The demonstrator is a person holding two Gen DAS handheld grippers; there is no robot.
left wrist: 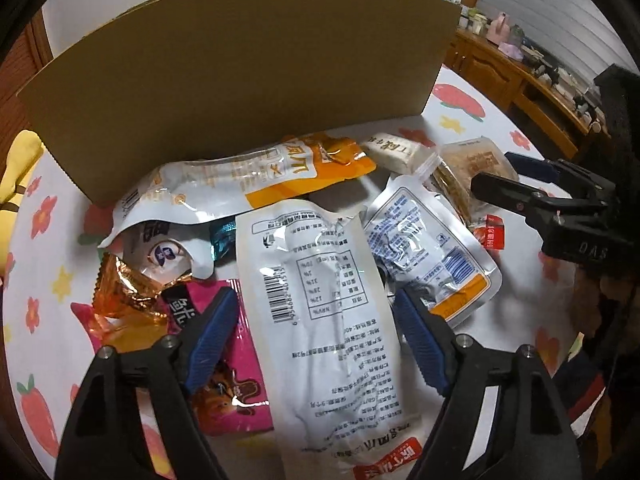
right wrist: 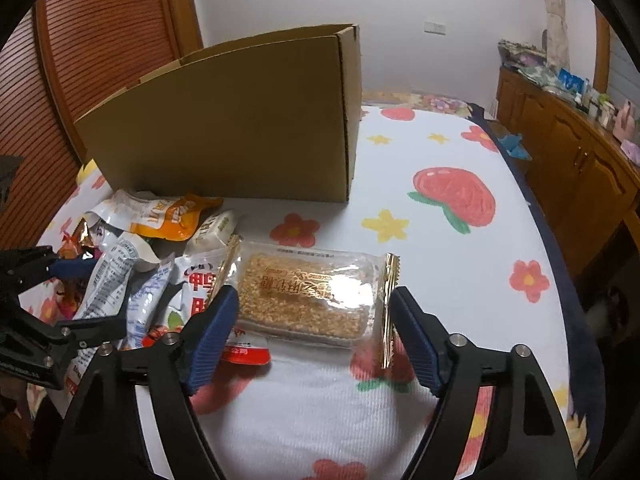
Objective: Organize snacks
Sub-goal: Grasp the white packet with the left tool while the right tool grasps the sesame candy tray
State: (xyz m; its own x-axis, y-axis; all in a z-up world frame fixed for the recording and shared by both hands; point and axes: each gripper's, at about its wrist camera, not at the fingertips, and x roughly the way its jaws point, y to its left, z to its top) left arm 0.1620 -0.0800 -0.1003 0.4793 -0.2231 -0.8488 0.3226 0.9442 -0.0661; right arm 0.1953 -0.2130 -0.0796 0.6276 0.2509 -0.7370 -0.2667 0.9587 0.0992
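Observation:
A heap of snack packets lies on the flowered cloth in front of a cardboard box (left wrist: 240,80) (right wrist: 240,128). My left gripper (left wrist: 316,312) (right wrist: 86,298) is open, pointing down over the heap. A long white packet with a barcode (left wrist: 320,320) (right wrist: 106,280) lies between its blue pads (left wrist: 212,328), which sit at the packet's edges. My right gripper (right wrist: 314,308) (left wrist: 494,170) is shut on a clear packet holding a sesame bar (right wrist: 304,296) (left wrist: 472,160), its pads on the two crimped ends.
Around the white packet lie an orange-and-white pouch (left wrist: 256,176), a pink packet (left wrist: 240,380), a copper foil wrapper (left wrist: 124,292) and a blue-printed pouch (left wrist: 432,248). A wooden cabinet (right wrist: 580,160) with clutter stands to the right. The strawberry-print cloth (right wrist: 440,208) stretches right of the box.

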